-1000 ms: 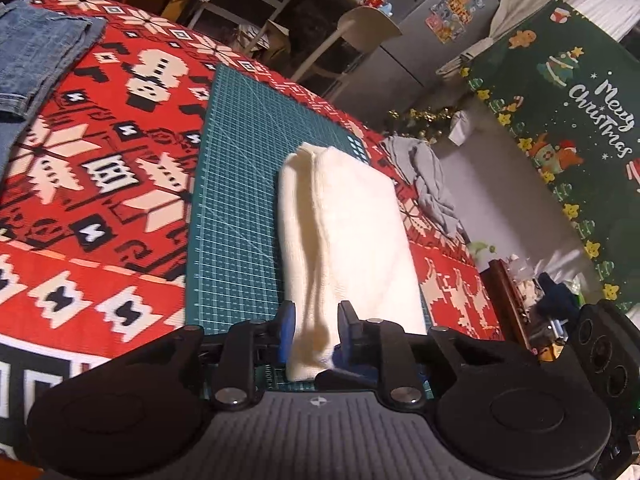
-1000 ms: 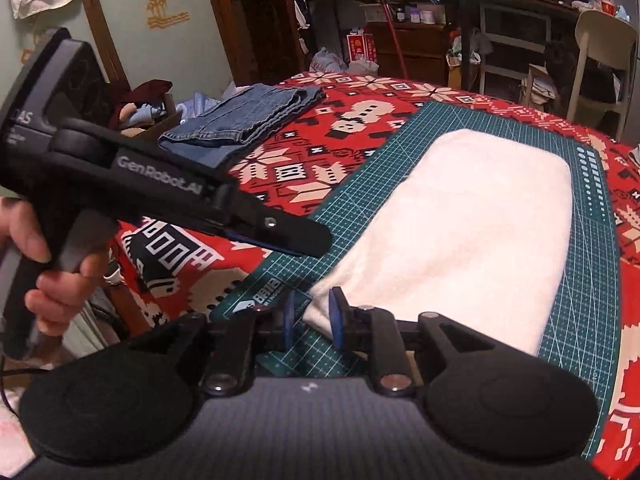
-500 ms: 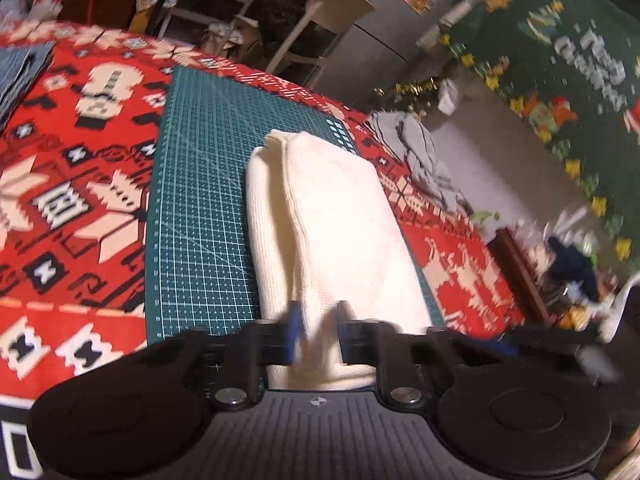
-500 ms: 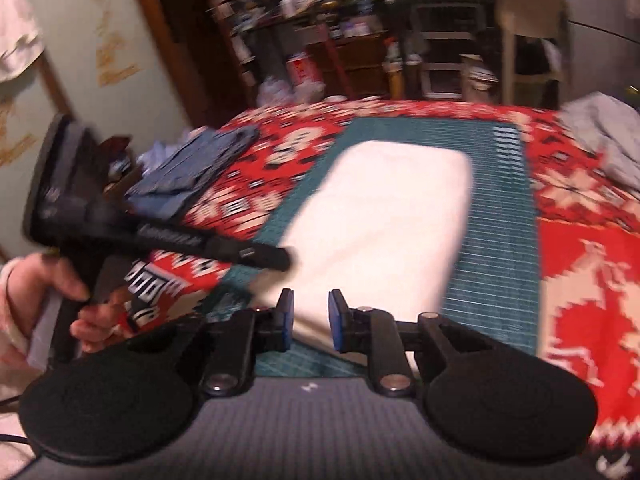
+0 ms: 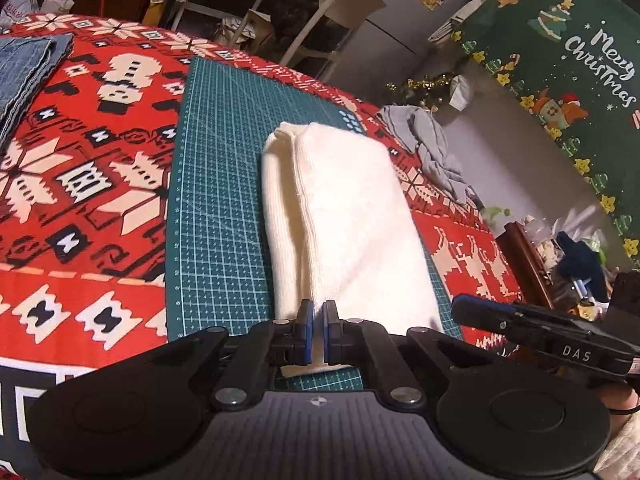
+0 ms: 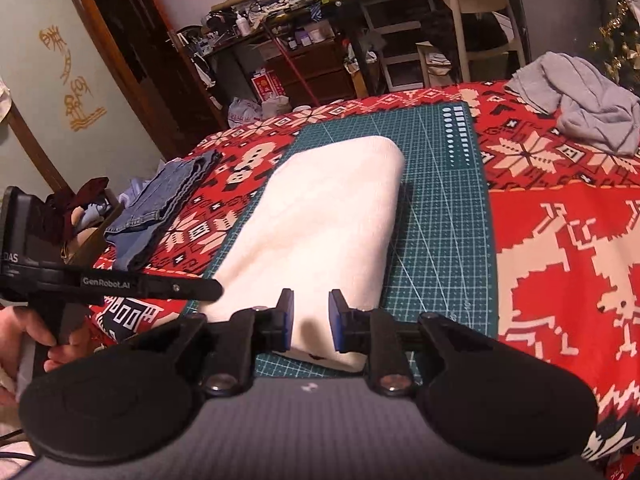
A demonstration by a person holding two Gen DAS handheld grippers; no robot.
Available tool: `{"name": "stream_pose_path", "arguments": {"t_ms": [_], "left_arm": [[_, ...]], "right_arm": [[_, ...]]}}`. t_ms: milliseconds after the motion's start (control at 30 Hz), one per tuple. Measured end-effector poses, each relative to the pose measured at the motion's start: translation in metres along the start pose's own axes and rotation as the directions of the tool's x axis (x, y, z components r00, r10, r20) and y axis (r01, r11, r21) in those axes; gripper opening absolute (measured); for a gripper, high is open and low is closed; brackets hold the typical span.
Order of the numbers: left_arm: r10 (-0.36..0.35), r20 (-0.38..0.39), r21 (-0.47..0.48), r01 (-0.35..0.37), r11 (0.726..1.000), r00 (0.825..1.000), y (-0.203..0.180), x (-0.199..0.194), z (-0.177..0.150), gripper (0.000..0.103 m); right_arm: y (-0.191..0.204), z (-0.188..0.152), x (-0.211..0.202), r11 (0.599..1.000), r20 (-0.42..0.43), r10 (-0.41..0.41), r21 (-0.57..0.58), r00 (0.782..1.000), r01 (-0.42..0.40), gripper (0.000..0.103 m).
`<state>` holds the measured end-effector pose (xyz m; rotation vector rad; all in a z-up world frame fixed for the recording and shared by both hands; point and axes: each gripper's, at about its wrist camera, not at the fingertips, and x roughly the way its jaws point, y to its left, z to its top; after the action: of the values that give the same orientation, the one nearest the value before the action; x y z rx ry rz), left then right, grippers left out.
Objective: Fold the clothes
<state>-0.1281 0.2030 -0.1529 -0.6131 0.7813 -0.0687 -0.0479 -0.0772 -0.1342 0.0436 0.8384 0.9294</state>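
Note:
A folded cream garment (image 5: 344,216) lies lengthwise on the green cutting mat (image 5: 216,208); it also shows in the right wrist view (image 6: 316,216). My left gripper (image 5: 317,330) is shut on the garment's near edge, its blue pads pinching the cloth. My right gripper (image 6: 310,326) stands at the garment's near end with its jaws parted around the cloth, not pinching it. Each gripper shows in the other's view: the right one (image 5: 540,332), the left one (image 6: 100,284).
A red patterned cloth (image 5: 80,184) covers the table. Folded jeans (image 6: 160,208) lie at the left. A crumpled grey garment (image 6: 580,108) lies at the far right. A white chair (image 6: 476,12) and cluttered shelves stand beyond the table.
My left gripper has closed tighter on the garment's near edge. My right gripper has moved rightward to the garment's near end and its jaws have opened wider.

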Motion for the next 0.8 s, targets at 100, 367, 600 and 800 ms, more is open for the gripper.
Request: {"name": "stream_pose_path", "arguments": {"t_ms": [100,367,600,800], "left_arm": [[0.004,-0.013,-0.019,-0.005,1.000,1.000,0.004,0.002,-0.001,0.005],[0.007,-0.015,-0.016,-0.008,1.000,1.000,0.001,0.002,-0.001,0.006],[-0.010,-0.030,-0.038,0.009,0.999,0.999,0.007,0.002,0.004,0.006],[-0.026,0.011,-0.003,0.026,1.000,1.000,0.007,0.007,0.038,0.029]], "right_arm": [[0.003,0.002,0.011,1.000,-0.012,-0.007,-0.021,1.000,0.007,0.022],[0.002,0.022,0.026,0.999,0.011,-0.019,-0.035,1.000,0.019,0.019],[0.006,0.045,0.073,0.996,-0.017,-0.043,-0.076,0.999,0.042,0.018],[0.016,0.046,0.088,0.990,-0.046,-0.040,-0.134,0.998,0.034,0.018]]}}
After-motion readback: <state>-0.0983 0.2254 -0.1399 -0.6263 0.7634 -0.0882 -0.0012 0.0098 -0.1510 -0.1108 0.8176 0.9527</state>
